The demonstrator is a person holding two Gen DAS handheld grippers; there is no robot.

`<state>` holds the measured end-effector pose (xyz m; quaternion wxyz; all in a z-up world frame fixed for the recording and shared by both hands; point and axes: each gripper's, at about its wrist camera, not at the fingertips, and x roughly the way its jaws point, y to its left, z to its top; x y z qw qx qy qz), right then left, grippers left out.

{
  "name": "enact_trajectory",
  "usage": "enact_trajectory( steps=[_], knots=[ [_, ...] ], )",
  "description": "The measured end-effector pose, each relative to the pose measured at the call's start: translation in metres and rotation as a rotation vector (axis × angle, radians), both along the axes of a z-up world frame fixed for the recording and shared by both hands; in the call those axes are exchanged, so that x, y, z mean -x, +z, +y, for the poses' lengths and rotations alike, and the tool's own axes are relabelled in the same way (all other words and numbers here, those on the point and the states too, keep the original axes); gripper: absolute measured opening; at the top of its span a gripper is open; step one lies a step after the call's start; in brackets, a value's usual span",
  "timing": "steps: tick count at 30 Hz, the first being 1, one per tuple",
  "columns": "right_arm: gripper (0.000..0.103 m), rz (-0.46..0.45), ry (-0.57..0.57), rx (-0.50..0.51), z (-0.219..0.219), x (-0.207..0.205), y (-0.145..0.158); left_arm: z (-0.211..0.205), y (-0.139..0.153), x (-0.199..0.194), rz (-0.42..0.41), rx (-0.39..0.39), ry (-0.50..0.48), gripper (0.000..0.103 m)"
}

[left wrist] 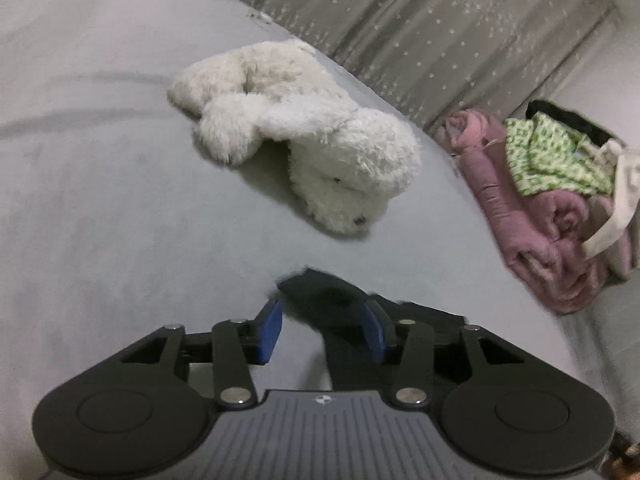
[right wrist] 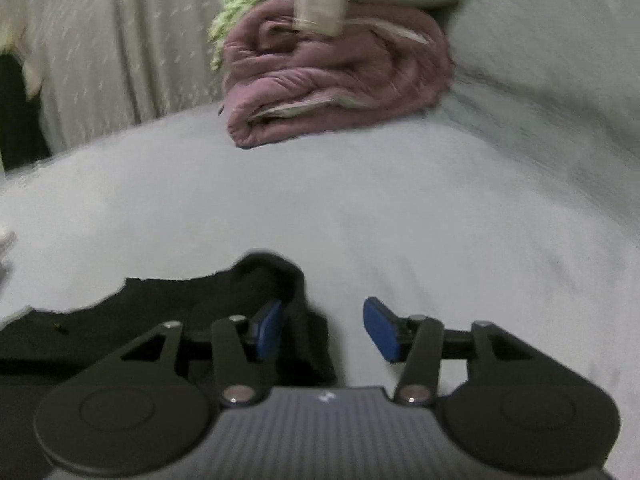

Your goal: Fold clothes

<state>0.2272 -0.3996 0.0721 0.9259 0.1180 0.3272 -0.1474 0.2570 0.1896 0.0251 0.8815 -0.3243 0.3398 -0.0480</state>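
My left hand-held gripper (left wrist: 324,330) stands part open over the bed (left wrist: 120,200), and a corner of the black garment (left wrist: 320,292) lies between its blue pads, which do not press on it. My right hand-held gripper (right wrist: 324,330) is likewise part open and grips nothing; the black garment (right wrist: 160,312) lies spread on the sheet by its left finger. A white plush toy (left wrist: 296,136) rests beyond, and folded pink blankets (right wrist: 332,80) sit further off.
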Motion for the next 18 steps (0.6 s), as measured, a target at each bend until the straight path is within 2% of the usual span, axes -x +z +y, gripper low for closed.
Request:
enact_trajectory(
  steps=[2,6,8,10,11,12,14,15,18],
  knots=[
    [0.046,0.007,-0.002,-0.090,-0.013,0.013,-0.009,-0.012,0.002,0.006,0.007,0.016,-0.053,0.043],
    [0.045,0.033,0.059,-0.172,-0.020,0.027,-0.033,-0.048,0.000,0.014,0.035,0.005,-0.121,0.044],
    [0.045,-0.001,0.081,-0.248,-0.023,0.031,-0.040,-0.068,-0.005,0.012,0.053,-0.036,-0.121,0.044],
    [0.045,-0.029,0.087,-0.307,-0.023,0.027,-0.042,-0.084,-0.008,0.009,0.033,-0.105,-0.118,0.041],
    [0.043,-0.032,0.091,-0.314,-0.020,0.023,-0.043,-0.089,-0.010,0.008,0.025,-0.129,-0.116,0.021],
    [0.032,-0.025,0.095,-0.295,-0.016,0.018,-0.044,-0.090,-0.010,0.007,0.027,-0.125,-0.103,0.000],
    [0.005,-0.014,0.090,-0.242,-0.011,0.009,-0.040,-0.087,-0.011,0.005,0.035,-0.102,-0.071,0.000],
    [0.005,-0.013,0.081,-0.227,-0.010,0.006,-0.037,-0.083,-0.009,0.005,0.027,-0.101,-0.051,0.000],
    [0.005,-0.099,0.059,-0.252,-0.018,0.021,-0.014,-0.057,0.006,0.012,-0.010,-0.089,0.005,0.000]
  ],
)
